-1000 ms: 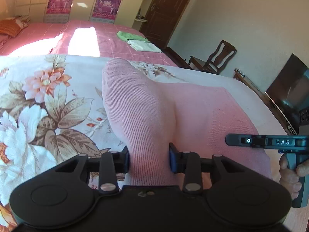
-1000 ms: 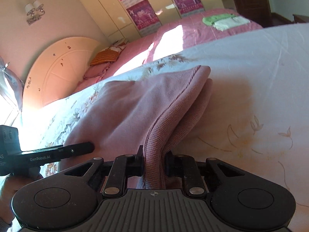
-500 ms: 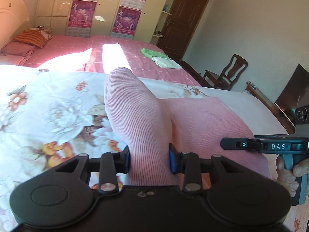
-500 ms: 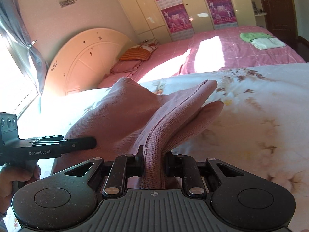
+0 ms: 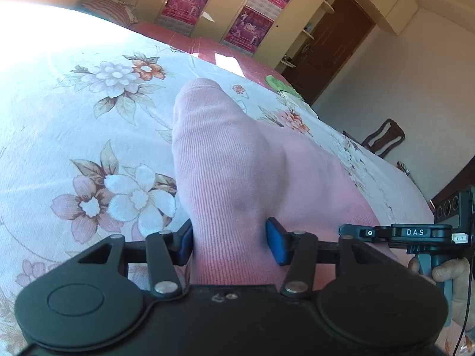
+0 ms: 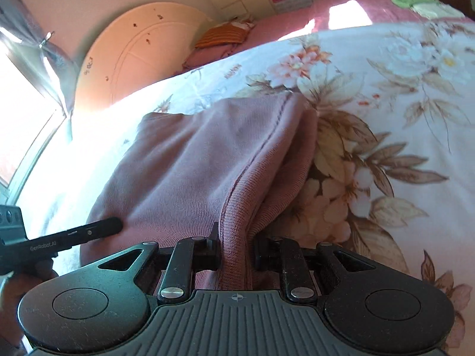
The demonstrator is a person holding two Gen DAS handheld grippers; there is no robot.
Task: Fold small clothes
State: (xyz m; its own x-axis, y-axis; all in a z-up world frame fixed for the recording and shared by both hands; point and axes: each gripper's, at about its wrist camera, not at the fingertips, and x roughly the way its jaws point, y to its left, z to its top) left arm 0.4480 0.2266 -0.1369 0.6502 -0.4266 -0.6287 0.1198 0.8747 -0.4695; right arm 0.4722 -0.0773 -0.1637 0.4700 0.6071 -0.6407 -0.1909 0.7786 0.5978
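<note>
A pink knit garment (image 5: 231, 163) lies folded over on the floral bedsheet (image 5: 89, 124). My left gripper (image 5: 230, 243) holds a thick fold of it between its blue pads, and the jaws are opening, so the cloth sits loosely between them. My right gripper (image 6: 236, 252) is shut on the garment's ribbed hem (image 6: 237, 207); the rest of the garment (image 6: 193, 163) spreads away to the left. Each gripper shows in the other's view: the right one (image 5: 386, 233) with a hand on its handle, and the left one (image 6: 89, 233) at the lower left.
Beyond the floral sheet is a second bed with a pink cover (image 6: 341, 9), carrying folded green and white clothes (image 6: 421, 4) and a striped pillow (image 6: 222, 35). A round headboard (image 6: 133, 59) and window stand left; a wooden chair (image 5: 383, 139) and dark door (image 5: 332, 44) stand right.
Both grippers have carried the garment sideways across the bed and lowered it onto the floral sheet. The left jaws have widened around the fold. The right grip is unchanged.
</note>
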